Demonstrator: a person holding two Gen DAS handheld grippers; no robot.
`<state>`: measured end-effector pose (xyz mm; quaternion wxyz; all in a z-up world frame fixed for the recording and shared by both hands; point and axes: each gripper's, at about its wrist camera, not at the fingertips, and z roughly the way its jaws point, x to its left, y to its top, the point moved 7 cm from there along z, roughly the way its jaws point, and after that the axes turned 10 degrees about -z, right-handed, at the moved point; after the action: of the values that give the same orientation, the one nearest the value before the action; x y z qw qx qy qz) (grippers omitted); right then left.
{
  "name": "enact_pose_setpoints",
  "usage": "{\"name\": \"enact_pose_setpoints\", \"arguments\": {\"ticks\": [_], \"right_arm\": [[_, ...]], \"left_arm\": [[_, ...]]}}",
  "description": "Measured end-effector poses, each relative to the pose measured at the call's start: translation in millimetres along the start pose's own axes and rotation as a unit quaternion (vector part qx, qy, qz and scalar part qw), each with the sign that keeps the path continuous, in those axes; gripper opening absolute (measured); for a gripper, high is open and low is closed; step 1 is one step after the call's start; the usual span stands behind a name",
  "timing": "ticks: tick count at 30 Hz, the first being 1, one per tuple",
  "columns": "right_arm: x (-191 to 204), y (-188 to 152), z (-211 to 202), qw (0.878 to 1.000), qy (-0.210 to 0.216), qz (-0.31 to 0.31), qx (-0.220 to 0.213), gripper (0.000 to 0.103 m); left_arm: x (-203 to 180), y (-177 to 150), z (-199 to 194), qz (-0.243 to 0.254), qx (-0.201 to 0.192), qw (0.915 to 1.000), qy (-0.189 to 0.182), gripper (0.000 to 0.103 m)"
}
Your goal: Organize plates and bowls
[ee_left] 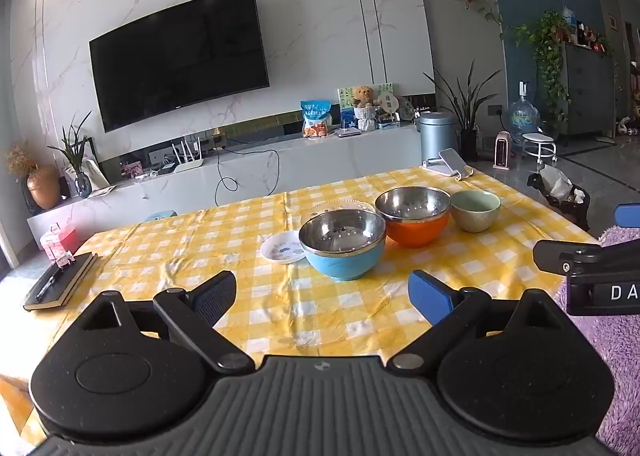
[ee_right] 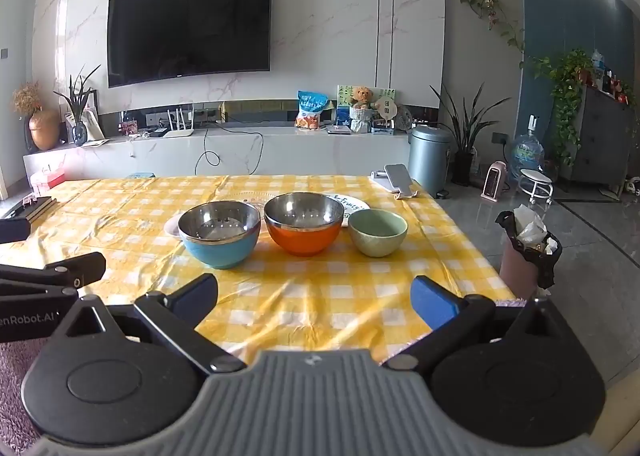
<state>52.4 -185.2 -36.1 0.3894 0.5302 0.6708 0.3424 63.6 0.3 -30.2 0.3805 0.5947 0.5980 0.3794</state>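
Three bowls stand in a row on the yellow checked tablecloth (ee_right: 320, 296): a blue steel-lined bowl (ee_right: 219, 237), an orange steel-lined bowl (ee_right: 304, 223) and a green ceramic bowl (ee_right: 377, 232). A small white plate (ee_left: 281, 248) lies left of the blue bowl (ee_left: 342, 249). A clear glass plate (ee_left: 344, 205) lies behind the bowls, and a white printed plate (ee_right: 352, 207) sits behind the orange and green ones. My left gripper (ee_left: 322, 296) and right gripper (ee_right: 314, 298) hover open over the near part of the table, short of the bowls, nothing between their fingers.
A phone on a white stand (ee_right: 396, 180) sits at the table's far right corner. A black notebook with a pen (ee_left: 60, 286) lies at the left edge. A pink bin with a black bag (ee_right: 528, 252) stands on the floor right of the table.
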Motion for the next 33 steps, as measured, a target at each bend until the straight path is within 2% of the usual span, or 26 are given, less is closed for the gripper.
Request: {"name": "enact_pose_setpoints", "arguments": {"ticks": [6,33], "right_arm": [[-0.3,-0.8,-0.1,1.000,0.001,0.000,0.004,0.101],[-1.0,-7.1,6.3,1.000,0.004,0.005,0.019,0.101]], "left_arm": [[-0.4,-3.1,6.3,0.009,0.014,0.9998,0.004,0.103],[-2.4,-7.1,2.4,0.012,0.015,0.9998,0.003,0.103]]}}
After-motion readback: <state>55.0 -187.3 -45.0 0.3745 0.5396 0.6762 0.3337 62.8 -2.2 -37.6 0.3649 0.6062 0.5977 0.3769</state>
